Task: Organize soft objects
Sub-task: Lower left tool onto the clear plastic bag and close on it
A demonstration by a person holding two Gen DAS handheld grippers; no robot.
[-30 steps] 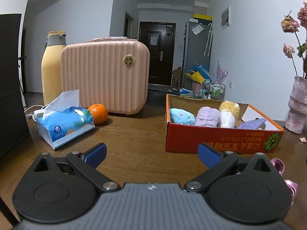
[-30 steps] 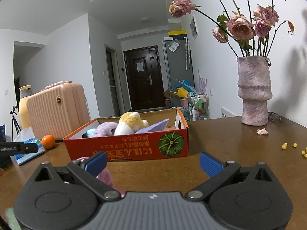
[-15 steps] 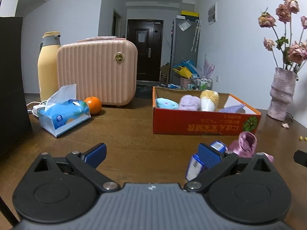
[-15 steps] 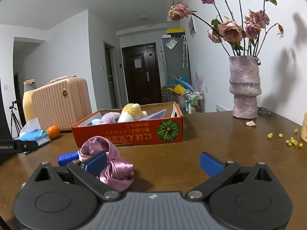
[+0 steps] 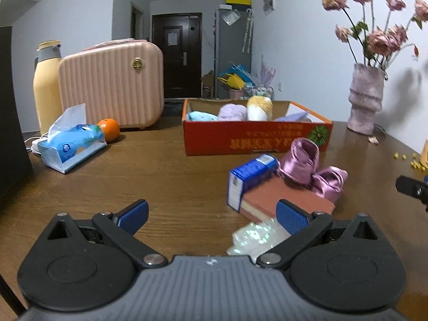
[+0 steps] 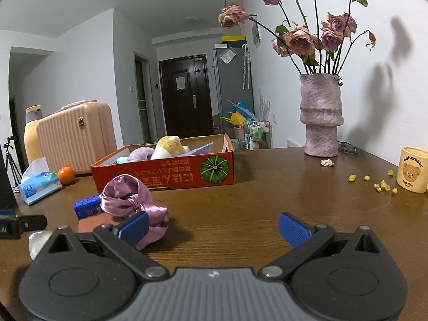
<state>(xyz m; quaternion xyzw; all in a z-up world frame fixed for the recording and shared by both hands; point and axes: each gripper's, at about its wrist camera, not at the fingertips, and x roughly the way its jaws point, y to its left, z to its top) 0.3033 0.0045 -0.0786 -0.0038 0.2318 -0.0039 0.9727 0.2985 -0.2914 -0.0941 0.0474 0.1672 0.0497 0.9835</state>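
Both the left gripper (image 5: 211, 214) and right gripper (image 6: 212, 226) gape empty above the desk (image 6: 267, 200); the pink satin scrunchie (image 6: 128, 203) (beside a blue carton (image 5: 251, 179)) lies before the orange box (image 6: 165, 171).

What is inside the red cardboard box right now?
The red cardboard box holds a light-blue plush, lilac plush, yellow-white plush and lavender cloth. Its front wall hides anything beneath.

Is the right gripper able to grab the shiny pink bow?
Probably yes. The right gripper is open, and the pink bow lies uncovered on the table just ahead, by its left finger.
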